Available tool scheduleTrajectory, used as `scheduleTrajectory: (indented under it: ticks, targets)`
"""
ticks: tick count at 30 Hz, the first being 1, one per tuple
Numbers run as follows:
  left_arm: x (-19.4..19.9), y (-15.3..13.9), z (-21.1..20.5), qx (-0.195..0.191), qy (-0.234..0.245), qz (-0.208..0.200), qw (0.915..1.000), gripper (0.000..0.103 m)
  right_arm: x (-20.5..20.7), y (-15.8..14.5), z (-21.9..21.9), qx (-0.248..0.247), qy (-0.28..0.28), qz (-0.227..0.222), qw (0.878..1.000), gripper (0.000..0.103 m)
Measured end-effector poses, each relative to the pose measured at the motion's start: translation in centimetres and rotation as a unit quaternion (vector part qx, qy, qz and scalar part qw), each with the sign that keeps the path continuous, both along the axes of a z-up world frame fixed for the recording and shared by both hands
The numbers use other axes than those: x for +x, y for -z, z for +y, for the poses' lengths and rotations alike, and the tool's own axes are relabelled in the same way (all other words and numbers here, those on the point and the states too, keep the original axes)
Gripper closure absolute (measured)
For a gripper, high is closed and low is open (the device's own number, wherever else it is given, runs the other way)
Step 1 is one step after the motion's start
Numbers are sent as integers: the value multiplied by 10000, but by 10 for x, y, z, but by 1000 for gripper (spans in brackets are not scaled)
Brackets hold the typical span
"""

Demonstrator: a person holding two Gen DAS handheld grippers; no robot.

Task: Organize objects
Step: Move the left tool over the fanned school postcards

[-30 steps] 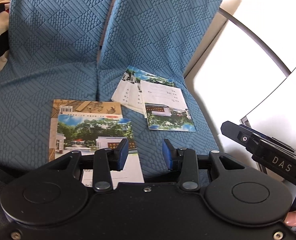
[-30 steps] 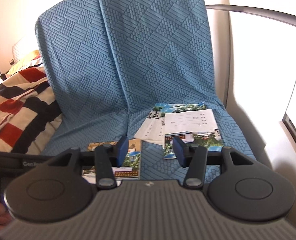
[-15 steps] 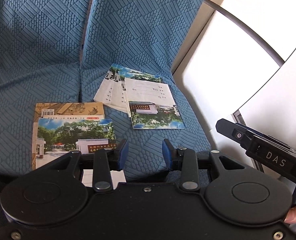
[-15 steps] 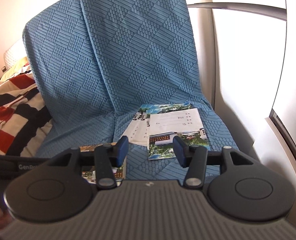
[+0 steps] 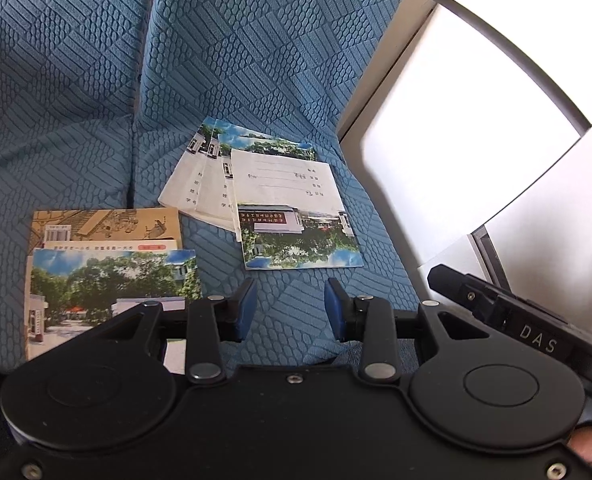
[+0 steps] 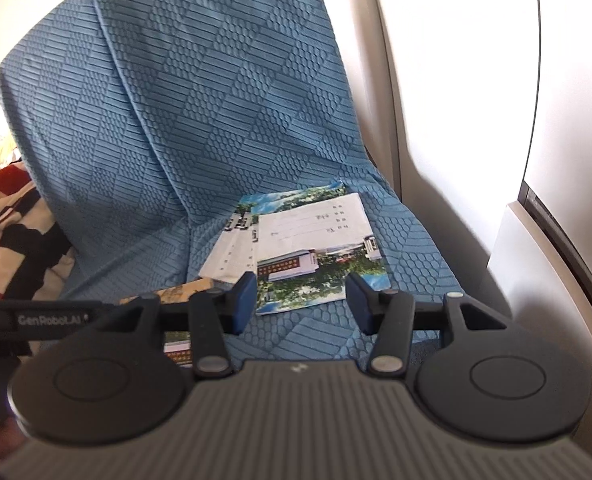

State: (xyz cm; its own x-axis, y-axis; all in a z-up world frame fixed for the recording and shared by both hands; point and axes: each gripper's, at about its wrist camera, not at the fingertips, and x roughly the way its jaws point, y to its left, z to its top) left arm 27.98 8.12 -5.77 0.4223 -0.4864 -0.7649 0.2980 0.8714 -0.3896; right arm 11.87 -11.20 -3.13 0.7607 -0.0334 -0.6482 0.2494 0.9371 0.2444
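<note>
Blue quilted seat cover (image 5: 95, 120) bearing two groups of printed cards. A fanned card stack (image 5: 291, 208) lies near the seat's back crease; a second card stack (image 5: 107, 276) lies well apart, nearer the seat's front edge. Left gripper (image 5: 289, 314) and right gripper (image 6: 300, 306) both spread, empty, above the seat's front.

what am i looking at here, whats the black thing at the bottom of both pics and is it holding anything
Each picture comes from a camera mounted on a hand-held grabbing tool; a person carries one per hand. The black shape is the tool itself. In the left view the left tongs stand open with nothing between them; likewise the right tongs in the right view. Ahead is a blue quilted seat cover. On it lie two loose piles of paper: a fanned pile of booklets near the middle, and a second pile to its left, with a tree photo on top.
</note>
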Motion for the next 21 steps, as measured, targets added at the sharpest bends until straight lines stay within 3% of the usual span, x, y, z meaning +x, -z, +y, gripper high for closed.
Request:
scheduleTrajectory:
  ticks: [21]
  targets:
    - [88,92,-63,311,178,756,9965,70,82,71,-55,681,363,729,9944,52]
